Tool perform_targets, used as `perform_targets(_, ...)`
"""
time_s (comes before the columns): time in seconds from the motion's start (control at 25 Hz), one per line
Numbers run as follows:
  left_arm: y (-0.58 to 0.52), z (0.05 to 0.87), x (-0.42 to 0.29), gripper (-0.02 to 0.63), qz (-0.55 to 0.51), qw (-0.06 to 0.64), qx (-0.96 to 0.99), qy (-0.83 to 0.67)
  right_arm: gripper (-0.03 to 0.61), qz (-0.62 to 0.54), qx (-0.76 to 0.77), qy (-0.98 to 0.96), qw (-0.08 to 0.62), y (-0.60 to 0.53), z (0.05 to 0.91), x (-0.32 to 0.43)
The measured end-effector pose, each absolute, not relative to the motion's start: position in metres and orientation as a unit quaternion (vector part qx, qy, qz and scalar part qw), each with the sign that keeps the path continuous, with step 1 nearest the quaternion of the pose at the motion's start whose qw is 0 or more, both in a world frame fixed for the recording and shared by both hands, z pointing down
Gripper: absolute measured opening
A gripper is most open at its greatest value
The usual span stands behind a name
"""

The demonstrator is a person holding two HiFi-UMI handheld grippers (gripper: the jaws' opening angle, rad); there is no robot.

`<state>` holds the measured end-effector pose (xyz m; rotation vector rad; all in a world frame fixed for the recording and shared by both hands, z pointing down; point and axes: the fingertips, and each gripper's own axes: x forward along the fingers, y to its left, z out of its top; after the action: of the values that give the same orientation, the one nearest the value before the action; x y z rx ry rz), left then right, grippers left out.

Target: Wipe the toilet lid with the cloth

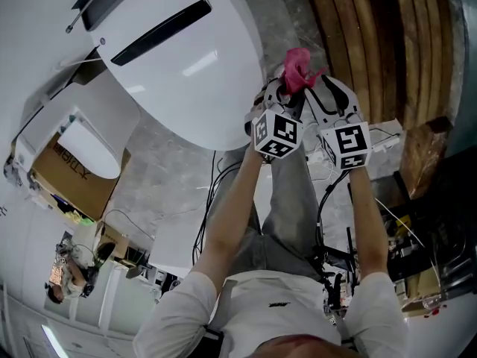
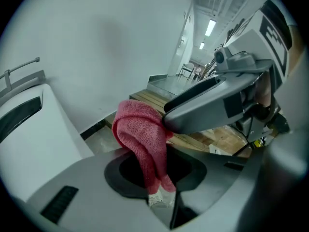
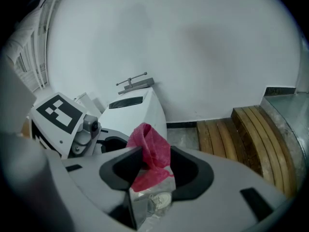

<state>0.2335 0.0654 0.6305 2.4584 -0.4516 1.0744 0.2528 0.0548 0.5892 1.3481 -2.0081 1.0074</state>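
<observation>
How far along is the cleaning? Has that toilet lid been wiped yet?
Done: the cloth is picked up, pinched by both the left gripper and the right gripper. In hand: it is held in the air beside the toilet lid, not touching it. Left: seemingly the whole wipe.

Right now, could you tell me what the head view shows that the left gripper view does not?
Only the head view: the person's forearms and a cardboard box. Only the left gripper view: a lit corridor with ceiling lights. Both: the pink cloth, the white toilet lid and the wooden slats.
</observation>
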Motion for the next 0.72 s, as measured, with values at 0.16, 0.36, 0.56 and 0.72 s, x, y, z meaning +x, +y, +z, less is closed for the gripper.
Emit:
perform_targets(0.16,0.078,0.637,0.22,0.109,0.393,0.213,0.879,-0.166,0.192,0.374,0.497,-0.739,0.26,0.07,0.592,0.246)
perform_targets(0.36,0.086,0.639,0.196,0.109,0.4,0.206,0.876,-0.175,0.192,0.368,0.502,-0.738,0.26,0.083,0.589,0.233)
perform_targets(0.56,0.092,0.64,0.165,0.109,0.414,0.203,0.865,-0.199,0.192,0.355,0.499,-0.744,0.267,0.094,0.581,0.211)
perform_targets(0.72,0.095,0.646,0.137,0.107,0.423,0.204,0.856,-0.217,0.192,0.35,0.494,-0.749,0.268,0.098,0.581,0.189)
